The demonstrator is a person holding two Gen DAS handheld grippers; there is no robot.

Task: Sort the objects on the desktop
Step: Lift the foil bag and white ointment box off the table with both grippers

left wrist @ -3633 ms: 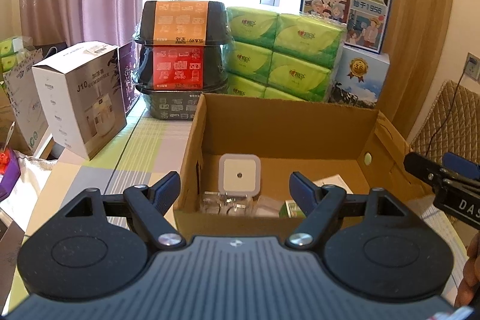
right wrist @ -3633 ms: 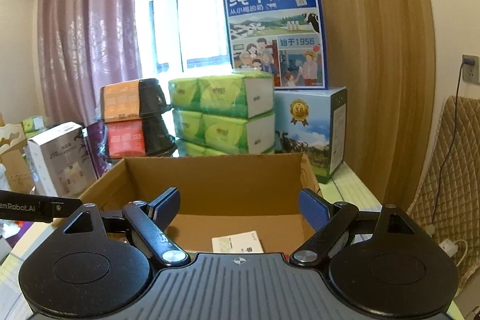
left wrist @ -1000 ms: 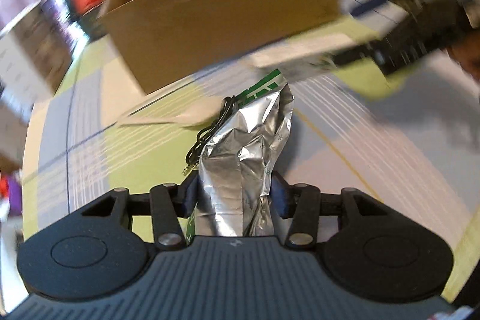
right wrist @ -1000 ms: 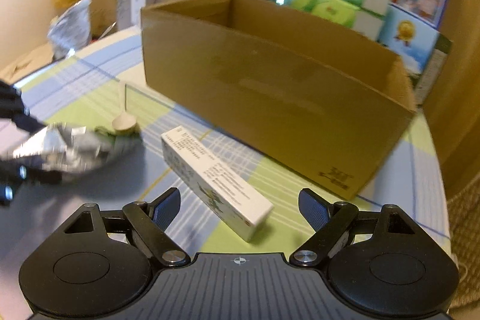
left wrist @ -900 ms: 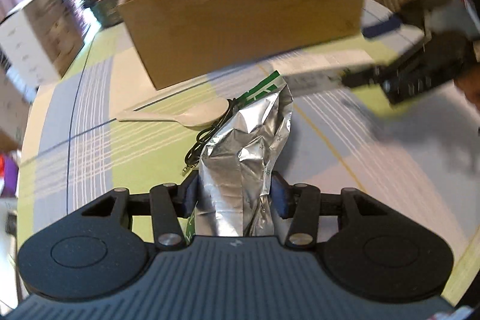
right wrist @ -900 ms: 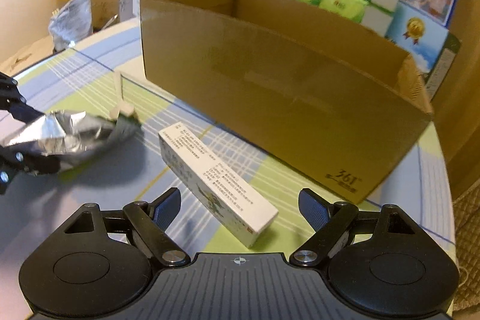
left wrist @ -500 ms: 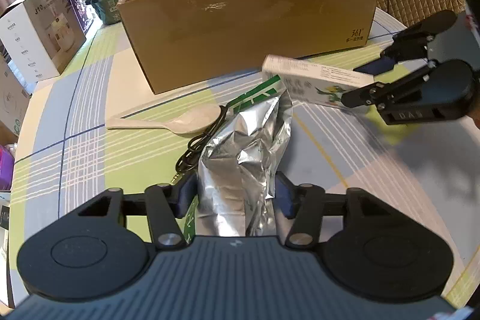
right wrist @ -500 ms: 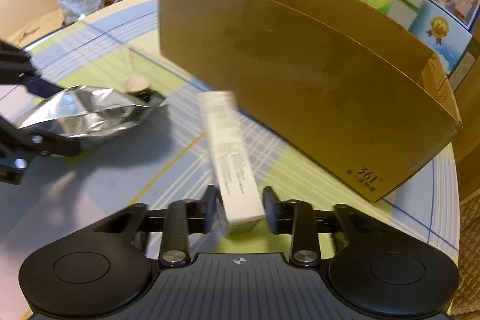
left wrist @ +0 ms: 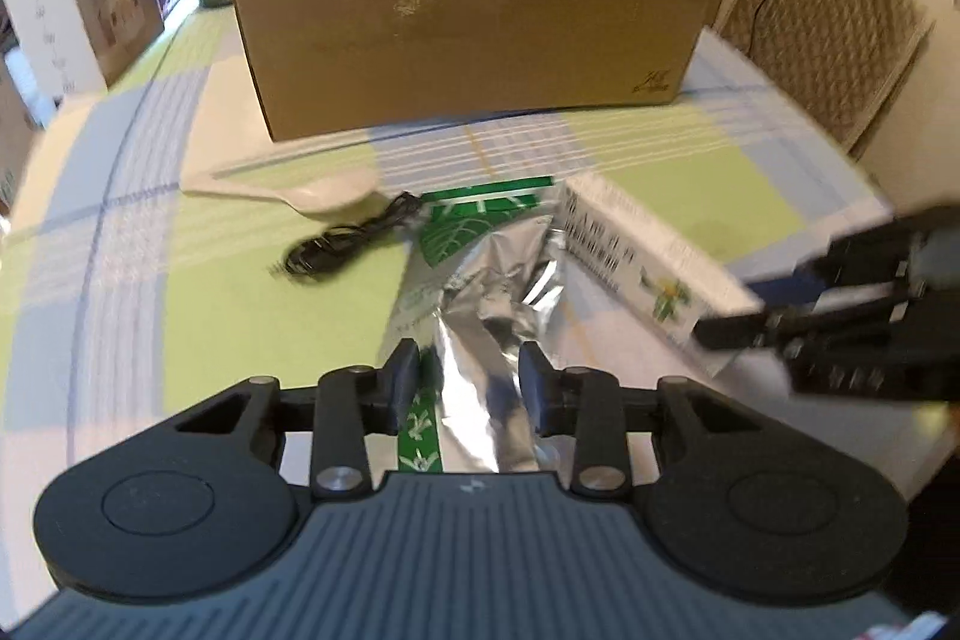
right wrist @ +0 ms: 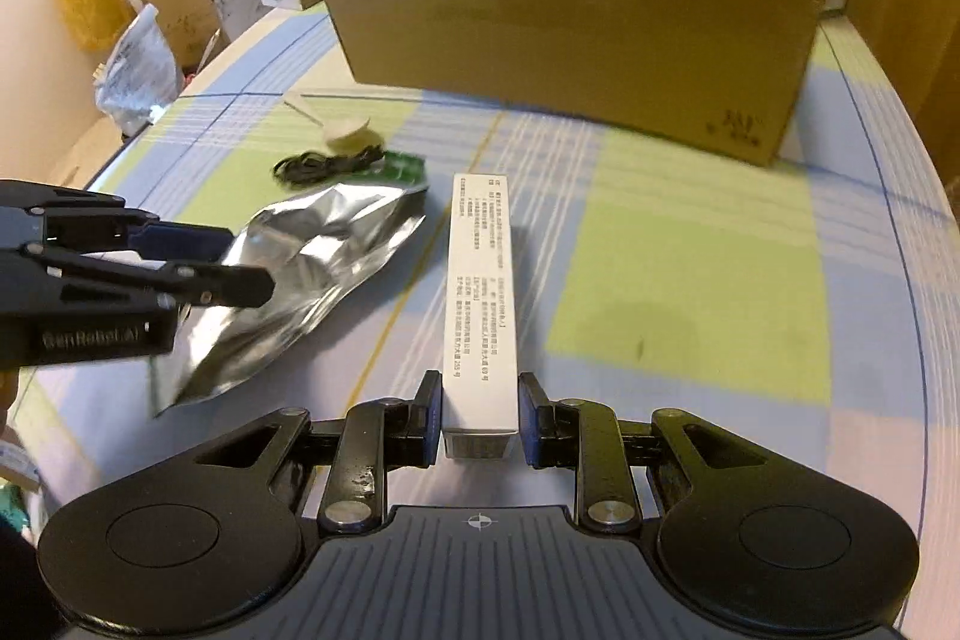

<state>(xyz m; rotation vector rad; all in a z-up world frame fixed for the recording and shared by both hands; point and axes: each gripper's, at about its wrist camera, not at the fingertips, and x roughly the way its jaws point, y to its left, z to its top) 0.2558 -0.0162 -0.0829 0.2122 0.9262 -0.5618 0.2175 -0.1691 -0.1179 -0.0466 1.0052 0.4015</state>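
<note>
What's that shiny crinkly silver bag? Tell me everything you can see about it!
The crinkled silver foil bag looks like thin metallic foil, wrinkled and partly flattened, with a green printed side showing at its far end. It lies along the checked tablecloth, in front of the brown cardboard box. The left gripper is shut on its near end. Its far end lies right by a black coiled cable, and a long white carton lies close alongside it.
</note>
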